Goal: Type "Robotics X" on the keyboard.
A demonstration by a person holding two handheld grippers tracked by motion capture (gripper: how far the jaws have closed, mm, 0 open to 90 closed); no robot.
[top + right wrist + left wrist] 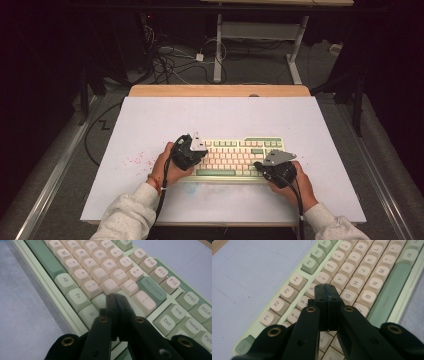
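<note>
looks like a lab or recording setup to me: dark room, a white-topped table (150,125) with a keyboard (235,157), tangled cables (170,62) on the grey floor, and another height-adjustable desk frame (260,35) behind
</note>
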